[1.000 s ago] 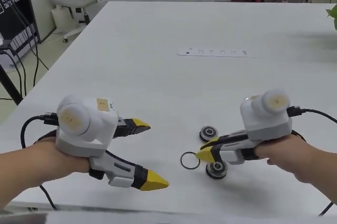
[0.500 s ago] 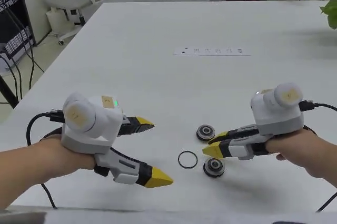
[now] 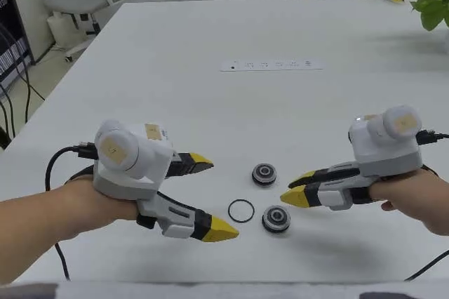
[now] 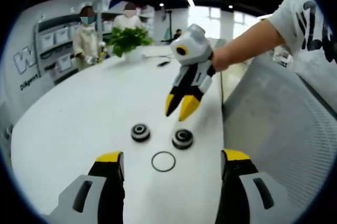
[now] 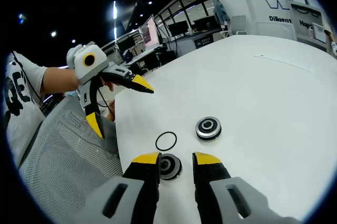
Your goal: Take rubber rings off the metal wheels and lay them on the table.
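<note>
On the white table (image 3: 175, 67), a thin black rubber ring (image 3: 240, 210) lies flat and loose, touching nothing. In the head view it sits at about 4 o'clock from the left gripper (image 3: 217, 197), just beside the lower yellow tip. That gripper's jaws are spread wide and hold nothing. In the left gripper view the ring (image 4: 163, 161) lies between the jaws of that gripper (image 4: 172, 155), just ahead of the tips.

Two small round metal wheels with dark rims lie near the ring. The farther wheel (image 3: 264, 174) is at 1 o'clock from it and the nearer wheel (image 3: 276, 219) at 3 o'clock. The right gripper (image 3: 298, 188) has its jaws a little apart and grips nothing. The nearer wheel lies at 7 o'clock from its tips, close but apart. In the right gripper view that wheel (image 5: 168, 166) shows partly behind one yellow tip.

A white strip (image 3: 272, 65) at 12 o'clock on the table carries small print, too fine to read. The wall lettering (image 5: 277, 18) seems to read "Diligent" under a large "W".
</note>
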The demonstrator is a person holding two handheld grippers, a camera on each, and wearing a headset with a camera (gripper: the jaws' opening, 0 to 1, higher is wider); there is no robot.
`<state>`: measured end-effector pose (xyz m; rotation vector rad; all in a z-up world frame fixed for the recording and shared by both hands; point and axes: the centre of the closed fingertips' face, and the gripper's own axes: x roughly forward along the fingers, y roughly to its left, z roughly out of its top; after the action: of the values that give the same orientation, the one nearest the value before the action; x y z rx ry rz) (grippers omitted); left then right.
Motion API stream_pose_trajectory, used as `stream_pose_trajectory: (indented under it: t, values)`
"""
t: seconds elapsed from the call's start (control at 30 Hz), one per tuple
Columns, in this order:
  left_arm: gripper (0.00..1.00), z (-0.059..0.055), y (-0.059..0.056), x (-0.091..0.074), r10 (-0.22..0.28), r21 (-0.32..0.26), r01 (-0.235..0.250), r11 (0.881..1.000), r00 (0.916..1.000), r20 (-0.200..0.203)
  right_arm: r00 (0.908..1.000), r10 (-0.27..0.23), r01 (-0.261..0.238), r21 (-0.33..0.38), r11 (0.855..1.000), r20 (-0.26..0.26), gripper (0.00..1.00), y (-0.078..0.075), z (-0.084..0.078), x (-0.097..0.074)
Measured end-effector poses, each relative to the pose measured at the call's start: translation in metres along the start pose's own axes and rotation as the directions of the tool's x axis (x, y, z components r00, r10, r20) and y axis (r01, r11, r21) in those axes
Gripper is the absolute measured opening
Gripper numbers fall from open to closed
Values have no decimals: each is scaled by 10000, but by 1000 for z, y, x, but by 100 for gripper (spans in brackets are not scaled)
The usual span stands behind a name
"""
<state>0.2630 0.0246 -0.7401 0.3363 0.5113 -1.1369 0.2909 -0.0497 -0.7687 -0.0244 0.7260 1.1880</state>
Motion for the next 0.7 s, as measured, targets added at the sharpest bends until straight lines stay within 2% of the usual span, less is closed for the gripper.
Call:
stream_pose_trajectory:
  t: [0.33,0.7]
  values:
    - [71,5,-2,12,-196,80,195,9998,9998,74,10000,-54,53,168,9998,65,22,-2,-7,-8]
    - [68,3,1,25,-316,113,317,9994,9995,-11,10000,63,-63,258,9996,-34,23,-1,-18,-7]
